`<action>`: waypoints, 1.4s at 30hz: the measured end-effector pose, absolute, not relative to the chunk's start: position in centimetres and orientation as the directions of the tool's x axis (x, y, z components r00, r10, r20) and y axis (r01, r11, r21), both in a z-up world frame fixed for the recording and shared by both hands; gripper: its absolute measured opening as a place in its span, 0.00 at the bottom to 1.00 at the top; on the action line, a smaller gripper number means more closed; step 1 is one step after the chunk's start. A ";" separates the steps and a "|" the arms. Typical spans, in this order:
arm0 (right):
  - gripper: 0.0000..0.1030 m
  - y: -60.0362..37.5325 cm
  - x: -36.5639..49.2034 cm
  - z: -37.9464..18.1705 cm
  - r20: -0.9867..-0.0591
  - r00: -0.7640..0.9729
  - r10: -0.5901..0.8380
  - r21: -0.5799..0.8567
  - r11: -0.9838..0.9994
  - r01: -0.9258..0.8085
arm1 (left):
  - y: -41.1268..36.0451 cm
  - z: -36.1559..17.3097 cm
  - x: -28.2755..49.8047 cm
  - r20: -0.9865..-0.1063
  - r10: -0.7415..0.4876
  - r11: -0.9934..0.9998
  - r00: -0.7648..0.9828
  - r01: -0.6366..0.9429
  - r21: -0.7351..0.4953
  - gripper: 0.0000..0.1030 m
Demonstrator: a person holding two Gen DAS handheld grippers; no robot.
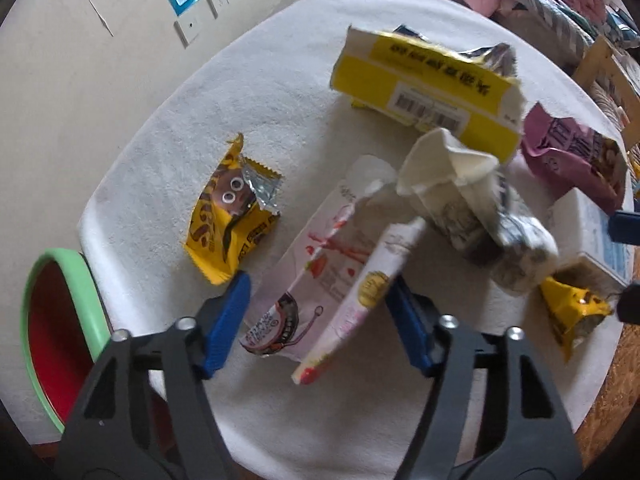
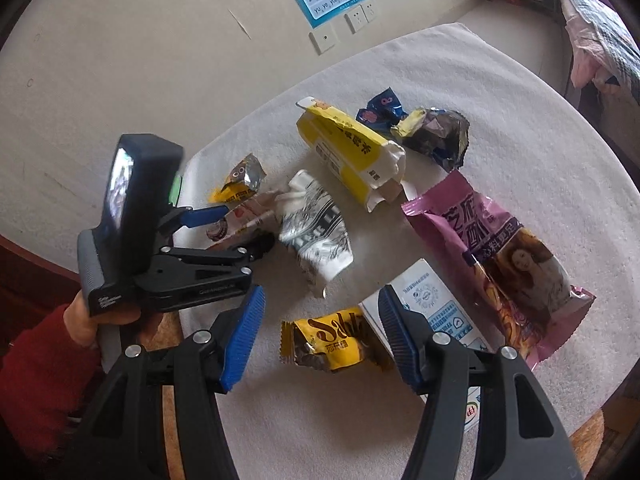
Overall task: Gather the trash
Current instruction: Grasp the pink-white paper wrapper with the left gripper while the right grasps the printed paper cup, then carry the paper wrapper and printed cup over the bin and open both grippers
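Observation:
My left gripper point(image 1: 318, 280) points down at a flattened pink-and-white strawberry carton point(image 1: 320, 292) that lies between its blue pads. The right pad sits against the carton's edge and the left pad stands a little off it. In the right wrist view the same left gripper point(image 2: 228, 228) straddles that carton point(image 2: 240, 224). A crushed printed paper cup point(image 1: 472, 208) rests on the carton's far end. My right gripper point(image 2: 320, 296) is open above a yellow chocolate wrapper point(image 2: 328, 344), with a white-and-blue milk carton point(image 2: 432, 308) behind its right pad.
On the white-clothed round table point(image 1: 180, 120) lie a yellow box point(image 2: 352, 152), a purple snack bag point(image 2: 516, 256), a yellow googly-eyed wrapper point(image 1: 232, 208), and blue point(image 2: 380, 108) and dark point(image 2: 436, 132) wrappers. A green-rimmed red bin point(image 1: 52, 320) stands left of the table. A red-sleeved hand point(image 2: 80, 320) holds the left gripper.

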State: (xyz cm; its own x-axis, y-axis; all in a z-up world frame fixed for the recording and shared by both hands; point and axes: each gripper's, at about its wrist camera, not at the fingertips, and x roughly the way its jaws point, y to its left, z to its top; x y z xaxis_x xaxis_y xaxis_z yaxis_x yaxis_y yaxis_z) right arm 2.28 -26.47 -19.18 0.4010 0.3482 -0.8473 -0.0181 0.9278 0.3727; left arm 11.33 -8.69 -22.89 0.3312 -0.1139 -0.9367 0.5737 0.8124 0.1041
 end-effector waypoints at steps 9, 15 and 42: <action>0.57 -24.6 3.2 -19.6 -0.865 0.387 0.319 0.320 0.945 -0.064 | -7.7 -21.6 7.7 -0.944 -0.147 0.843 0.296 0.537 0.037 0.30; 0.57 -23.9 5.7 -20.0 -0.873 0.380 0.305 0.292 0.952 -0.093 | -5.6 -21.6 6.4 -0.944 -0.175 0.885 0.279 0.465 -0.027 0.34; 0.44 -21.9 5.8 -18.6 -0.823 0.478 0.308 0.301 0.949 -0.095 | 1.9 -15.8 5.4 -0.871 -0.156 0.984 0.467 0.146 -0.098 0.40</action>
State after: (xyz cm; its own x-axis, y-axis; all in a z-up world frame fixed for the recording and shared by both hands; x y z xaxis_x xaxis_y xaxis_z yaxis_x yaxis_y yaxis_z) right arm 5.78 -21.94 -18.62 0.4776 0.3082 -0.8228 -0.0947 0.9491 0.3005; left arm 5.41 1.91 -15.80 0.4665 -0.1564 -0.8706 0.1465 0.9843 -0.0984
